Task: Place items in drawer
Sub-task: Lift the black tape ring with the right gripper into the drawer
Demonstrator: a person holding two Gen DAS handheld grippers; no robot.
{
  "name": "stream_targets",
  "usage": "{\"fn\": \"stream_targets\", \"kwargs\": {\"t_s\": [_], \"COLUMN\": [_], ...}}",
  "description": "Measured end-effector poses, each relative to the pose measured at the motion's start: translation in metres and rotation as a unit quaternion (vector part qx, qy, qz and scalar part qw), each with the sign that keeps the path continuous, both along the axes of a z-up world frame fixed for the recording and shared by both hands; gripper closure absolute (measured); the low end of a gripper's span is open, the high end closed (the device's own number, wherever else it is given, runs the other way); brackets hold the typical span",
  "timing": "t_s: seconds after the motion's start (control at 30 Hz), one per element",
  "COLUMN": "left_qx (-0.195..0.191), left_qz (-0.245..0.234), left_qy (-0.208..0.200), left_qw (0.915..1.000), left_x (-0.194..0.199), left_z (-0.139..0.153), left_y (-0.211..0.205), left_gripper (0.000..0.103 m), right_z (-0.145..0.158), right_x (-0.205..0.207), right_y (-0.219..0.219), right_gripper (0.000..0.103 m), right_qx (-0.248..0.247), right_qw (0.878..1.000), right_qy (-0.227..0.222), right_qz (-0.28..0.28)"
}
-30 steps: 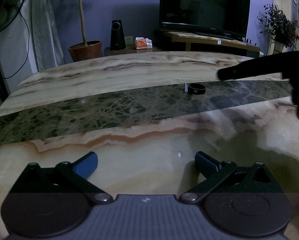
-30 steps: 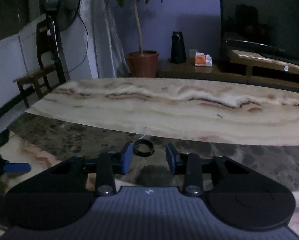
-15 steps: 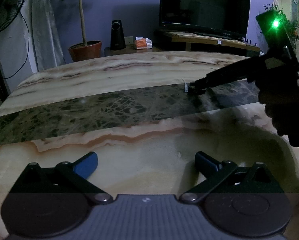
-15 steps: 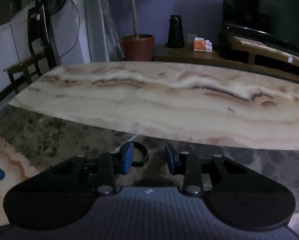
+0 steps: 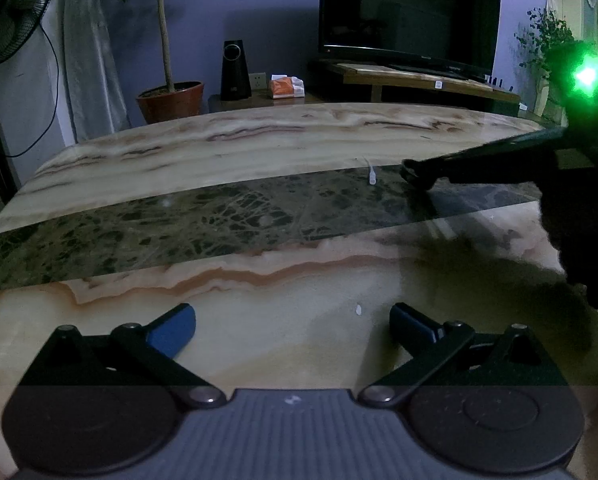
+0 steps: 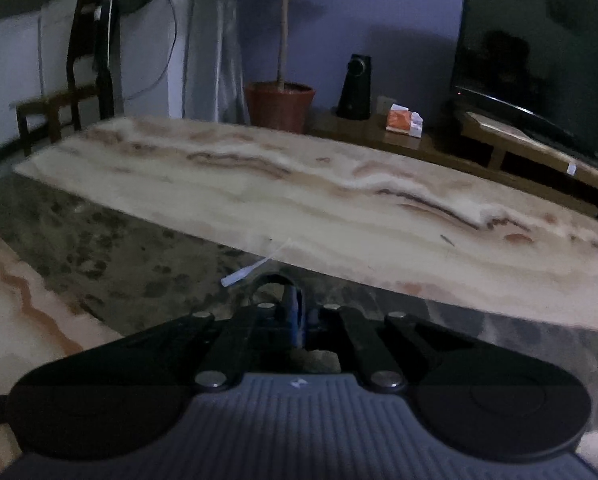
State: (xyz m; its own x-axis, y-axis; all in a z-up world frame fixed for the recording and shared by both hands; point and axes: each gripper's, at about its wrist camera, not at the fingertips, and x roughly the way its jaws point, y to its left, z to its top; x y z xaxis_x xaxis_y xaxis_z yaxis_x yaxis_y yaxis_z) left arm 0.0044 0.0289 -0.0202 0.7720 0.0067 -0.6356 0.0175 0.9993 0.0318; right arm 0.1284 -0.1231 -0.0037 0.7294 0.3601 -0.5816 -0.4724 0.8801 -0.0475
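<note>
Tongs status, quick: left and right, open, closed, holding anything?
Left tongs: open, nothing between the pads.
Right tongs: shut on the black ring.

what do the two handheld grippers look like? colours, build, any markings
Both match: left gripper and right gripper have blue finger pads on black linkage arms with silver pivot pins, a ribbed grey body with a small white logo, and round black discs either side. A green light glows on the right unit.

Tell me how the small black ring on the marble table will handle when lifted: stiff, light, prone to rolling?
The black ring looks thin, so probably light. Its arc looks round ahead of the shut right gripper, suggesting some stiffness. On the polished table it could slide or roll if dropped.
</note>
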Motion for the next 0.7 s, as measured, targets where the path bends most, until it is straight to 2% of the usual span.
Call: {"fn": "stream_targets", "kwargs": {"t_s": [0.3,0.7], "left_qx": [0.000,0.000], "left_qz": [0.000,0.000], "left_qy": [0.000,0.000], "left_qw": [1.0000,1.0000], "left_x": [0.000,0.000], "left_z": [0.000,0.000], "left_y": [0.000,0.000], "left_gripper": [0.000,0.000], "right_z": [0.016,0.046], "right_x": [-0.041,-0.157], "right_y": [-0.035,-0.103], "right_gripper": [0.100,0.100], "right_qx": [0.065,0.135], "right_qw": [0.998,0.987], "right_qy": [0.019,0.039], "right_qz": [0.020,0.075]}}
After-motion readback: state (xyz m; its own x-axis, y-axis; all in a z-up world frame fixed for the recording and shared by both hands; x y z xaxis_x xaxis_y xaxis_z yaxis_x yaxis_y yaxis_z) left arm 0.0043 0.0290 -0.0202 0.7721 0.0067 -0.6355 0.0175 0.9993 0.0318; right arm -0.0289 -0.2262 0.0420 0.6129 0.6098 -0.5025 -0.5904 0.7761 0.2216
